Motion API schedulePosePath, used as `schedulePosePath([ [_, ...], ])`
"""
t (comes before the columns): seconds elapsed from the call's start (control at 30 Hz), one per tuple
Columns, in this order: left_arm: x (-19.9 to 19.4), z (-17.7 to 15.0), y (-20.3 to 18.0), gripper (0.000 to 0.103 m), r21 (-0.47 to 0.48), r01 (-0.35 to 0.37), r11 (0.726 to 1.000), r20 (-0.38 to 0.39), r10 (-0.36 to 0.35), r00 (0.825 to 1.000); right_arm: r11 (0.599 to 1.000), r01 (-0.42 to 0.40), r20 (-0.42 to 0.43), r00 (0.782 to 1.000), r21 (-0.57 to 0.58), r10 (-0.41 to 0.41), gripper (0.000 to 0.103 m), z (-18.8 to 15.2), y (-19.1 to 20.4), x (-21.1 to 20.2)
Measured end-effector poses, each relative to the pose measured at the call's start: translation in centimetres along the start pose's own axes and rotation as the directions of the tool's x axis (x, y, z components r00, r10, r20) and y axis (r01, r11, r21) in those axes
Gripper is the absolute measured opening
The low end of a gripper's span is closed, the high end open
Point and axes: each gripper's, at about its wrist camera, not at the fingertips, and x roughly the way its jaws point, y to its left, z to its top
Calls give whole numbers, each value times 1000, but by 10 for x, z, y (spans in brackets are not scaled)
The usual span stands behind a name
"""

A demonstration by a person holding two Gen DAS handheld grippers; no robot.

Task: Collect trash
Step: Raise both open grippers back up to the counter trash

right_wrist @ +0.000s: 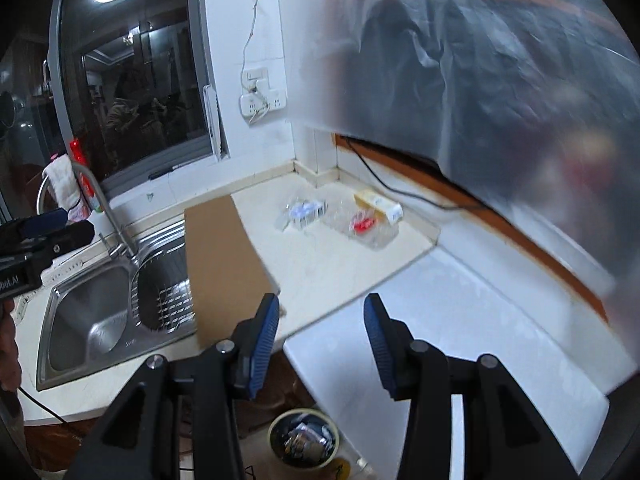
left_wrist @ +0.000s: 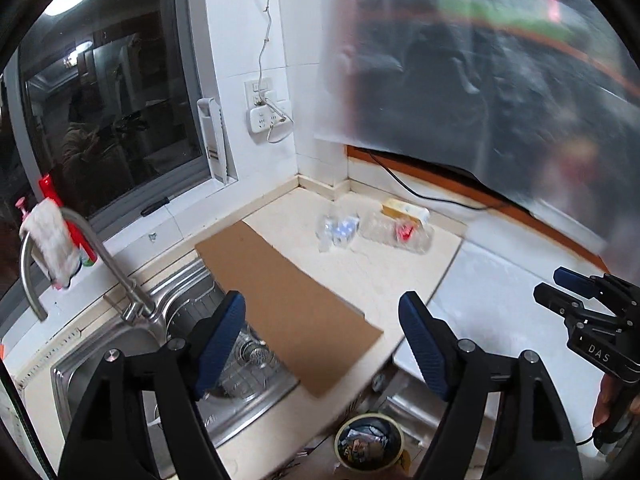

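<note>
Trash lies at the back corner of the cream counter (left_wrist: 360,272): a crushed clear bottle with a blue label (left_wrist: 338,230) (right_wrist: 304,212), a clear bottle with a red label (left_wrist: 400,232) (right_wrist: 362,224), and a yellow and white carton (left_wrist: 404,210) (right_wrist: 380,206). A brown cardboard sheet (left_wrist: 288,300) (right_wrist: 224,268) lies across the counter and over the sink's edge. On the floor stands a round bin (left_wrist: 370,444) (right_wrist: 304,444) holding wrappers. My left gripper (left_wrist: 322,320) (right_wrist: 52,224) hovers open and empty above the cardboard. My right gripper (right_wrist: 322,320) (left_wrist: 576,292) is open and empty over the counter's front edge.
A steel sink (right_wrist: 92,320) with a curved faucet (left_wrist: 112,272) and a draped cloth (left_wrist: 52,240) sits left, under a dark window. A white surface (right_wrist: 460,320) lies right of the counter. A hanging plastic sheet (left_wrist: 480,80) blurs the upper right. A black cable (right_wrist: 400,192) runs along the wall.
</note>
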Motion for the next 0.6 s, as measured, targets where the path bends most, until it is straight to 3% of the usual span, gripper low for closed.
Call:
schedulePosePath([
  [0.33,68,75,-11,77,4,-107,994,-57,107,993,993,-109,-33,994,-34,108,44,77,-47,64],
  [0.6,116,115,-26,77,110,-152,982,-92,163,982,980,-195,-86,977,28,197,44,120,-58,116],
])
